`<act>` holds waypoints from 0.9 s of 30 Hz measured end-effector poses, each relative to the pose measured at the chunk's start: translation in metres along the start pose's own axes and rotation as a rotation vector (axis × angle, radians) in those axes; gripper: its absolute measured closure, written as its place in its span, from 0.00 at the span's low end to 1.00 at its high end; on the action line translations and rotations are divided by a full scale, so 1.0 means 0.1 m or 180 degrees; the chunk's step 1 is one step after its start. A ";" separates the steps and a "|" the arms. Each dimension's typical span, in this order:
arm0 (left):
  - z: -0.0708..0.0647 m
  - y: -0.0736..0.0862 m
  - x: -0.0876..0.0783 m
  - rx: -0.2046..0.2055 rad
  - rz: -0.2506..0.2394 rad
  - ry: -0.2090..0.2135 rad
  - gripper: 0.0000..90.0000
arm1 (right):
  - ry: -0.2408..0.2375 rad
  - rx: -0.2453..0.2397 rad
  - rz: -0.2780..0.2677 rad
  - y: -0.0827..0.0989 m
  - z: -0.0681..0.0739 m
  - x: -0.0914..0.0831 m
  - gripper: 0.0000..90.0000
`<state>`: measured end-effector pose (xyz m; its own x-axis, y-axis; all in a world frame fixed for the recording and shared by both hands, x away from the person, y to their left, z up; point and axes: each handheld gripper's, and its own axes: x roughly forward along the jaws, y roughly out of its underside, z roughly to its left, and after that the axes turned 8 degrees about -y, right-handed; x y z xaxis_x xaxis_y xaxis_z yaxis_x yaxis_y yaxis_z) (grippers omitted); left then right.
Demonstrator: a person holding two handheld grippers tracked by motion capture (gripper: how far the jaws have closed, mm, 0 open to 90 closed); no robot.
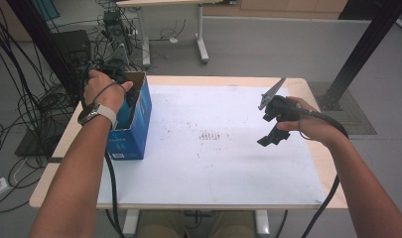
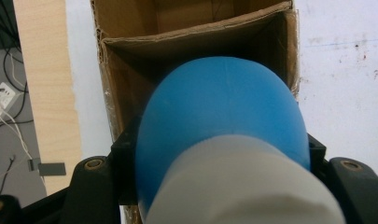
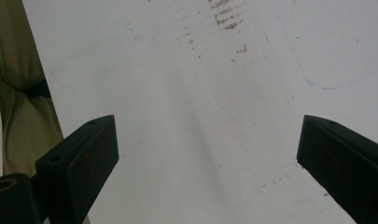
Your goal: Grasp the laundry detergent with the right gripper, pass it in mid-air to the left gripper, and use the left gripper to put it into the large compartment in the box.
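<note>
A: Left gripper view, entry one: the left claw (image 2: 222, 154) is clamped on a blue-and-white rounded object (image 2: 224, 126), a black jaw pressed to each flank. What is it, can you tell?

B: Not with certainty; blue dome at the far end, white part nearest the camera. Long axis runs straight out along the jaws.

A: And beyond it?

B: The open cardboard box (image 2: 130, 46), brown inside, mouth directly ahead of the blue end. The object sits over the opening, tip just at or past the rim; whether it touches the walls I cannot tell.

A: High view check?

B: Left hand (image 1: 101, 91) sits on top of the blue-sided box (image 1: 139, 124) at the left edge of the worktop (image 1: 213, 173). Right claw (image 1: 273, 130) hangs well apart over the white sheet, jaws spread wide, nothing between them.

A: Judgement: the left hand alone is placed for the drop; the move is straight along the axis, into the box.
</note>
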<state>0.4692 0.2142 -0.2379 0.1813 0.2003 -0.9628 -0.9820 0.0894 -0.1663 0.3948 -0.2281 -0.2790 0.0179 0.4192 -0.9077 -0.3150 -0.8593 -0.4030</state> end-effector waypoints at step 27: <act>-0.02 0.03 0.26 0.0061 0.0027 -0.0008 0.42 | -0.0020 0.0024 0.0016 -0.01 -0.02 0.04 0.06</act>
<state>0.4712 0.2174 -0.2639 0.1731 0.2035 -0.9637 -0.9823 0.1063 -0.1540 0.3968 -0.2264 -0.2820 0.0102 0.4166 -0.9090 -0.3221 -0.8592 -0.3974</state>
